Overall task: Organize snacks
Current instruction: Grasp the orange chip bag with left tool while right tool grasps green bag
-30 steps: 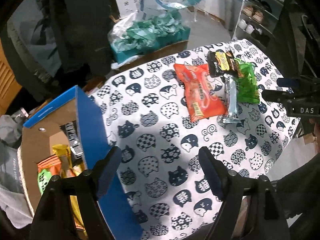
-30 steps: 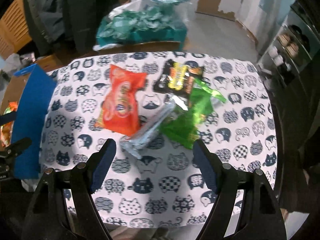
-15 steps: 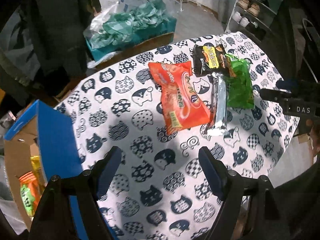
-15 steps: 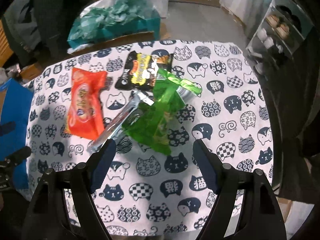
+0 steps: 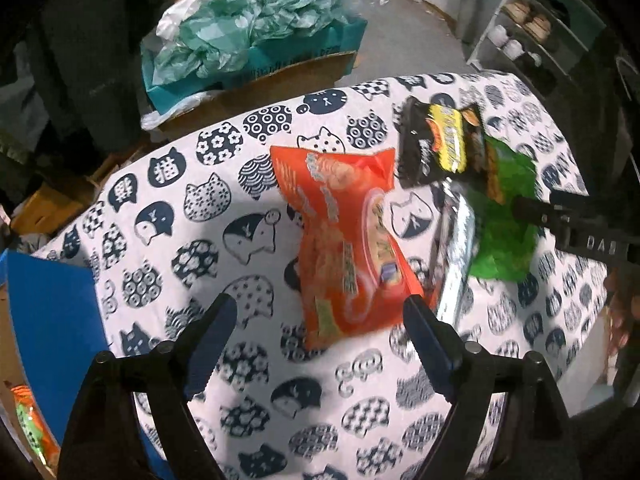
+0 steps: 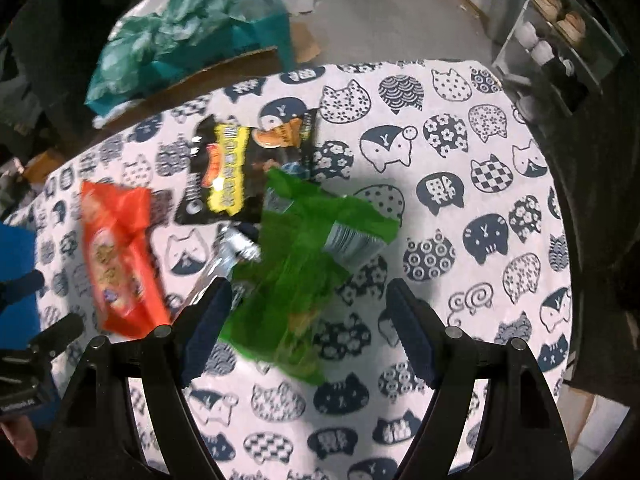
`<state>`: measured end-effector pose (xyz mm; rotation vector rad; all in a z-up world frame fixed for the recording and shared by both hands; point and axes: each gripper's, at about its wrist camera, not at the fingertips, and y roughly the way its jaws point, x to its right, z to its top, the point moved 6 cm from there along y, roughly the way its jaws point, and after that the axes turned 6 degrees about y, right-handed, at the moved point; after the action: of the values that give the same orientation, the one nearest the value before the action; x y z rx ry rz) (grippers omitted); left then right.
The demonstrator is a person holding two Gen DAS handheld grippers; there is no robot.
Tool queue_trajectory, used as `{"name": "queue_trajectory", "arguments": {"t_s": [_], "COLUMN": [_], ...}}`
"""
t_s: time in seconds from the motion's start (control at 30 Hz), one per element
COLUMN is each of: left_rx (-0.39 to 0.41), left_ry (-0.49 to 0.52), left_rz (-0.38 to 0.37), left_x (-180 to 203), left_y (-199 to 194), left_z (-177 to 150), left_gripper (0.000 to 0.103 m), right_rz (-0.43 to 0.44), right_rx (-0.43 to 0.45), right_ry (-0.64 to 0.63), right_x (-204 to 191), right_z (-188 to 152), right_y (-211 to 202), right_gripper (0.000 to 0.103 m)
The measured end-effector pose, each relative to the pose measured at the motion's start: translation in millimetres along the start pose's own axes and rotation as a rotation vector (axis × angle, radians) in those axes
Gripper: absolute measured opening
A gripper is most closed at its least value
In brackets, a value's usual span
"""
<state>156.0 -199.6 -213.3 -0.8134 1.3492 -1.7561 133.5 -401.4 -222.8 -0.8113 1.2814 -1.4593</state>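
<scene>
Several snack packs lie on a table with a cat-print cloth (image 5: 208,240): an orange bag (image 5: 344,248), a silver pack (image 5: 456,256), a black-and-yellow pack (image 5: 440,144) and a green bag (image 5: 508,220). My left gripper (image 5: 316,336) is open, just above the near end of the orange bag. My right gripper (image 6: 308,320) is open over the green bag (image 6: 304,264), with the orange bag (image 6: 116,256), silver pack (image 6: 224,260) and black pack (image 6: 236,172) to its left.
A cardboard box with a blue flap (image 5: 52,340) holding snacks stands at the table's left edge. A teal box of plastic bags (image 5: 248,40) sits on the floor behind. A shelf (image 5: 544,28) stands at the far right.
Both grippers have moved forward and lower toward the snacks. The left one swung away from the blue box to the orange bag; the right one closed in on the green bag.
</scene>
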Motion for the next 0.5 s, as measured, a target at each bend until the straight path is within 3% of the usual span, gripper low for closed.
{"name": "queue_trajectory", "arguments": {"t_s": [0.17, 0.5], "left_rx": [-0.018, -0.059], "left_ry": [-0.076, -0.131], "left_rz": [-0.05, -0.063], "left_x": [-0.2, 1.8], "left_y": [20.2, 58.3], "left_z": [14.9, 24.0], "left_gripper": [0.086, 0.086], "right_rz": [0.031, 0.035], "right_rx": [-0.024, -0.009], "right_ry": [0.049, 0.076], "right_x": [0.5, 2.2], "right_z": [3.8, 10.5], "right_y": [21.2, 46.2], "right_gripper": [0.078, 0.078]}}
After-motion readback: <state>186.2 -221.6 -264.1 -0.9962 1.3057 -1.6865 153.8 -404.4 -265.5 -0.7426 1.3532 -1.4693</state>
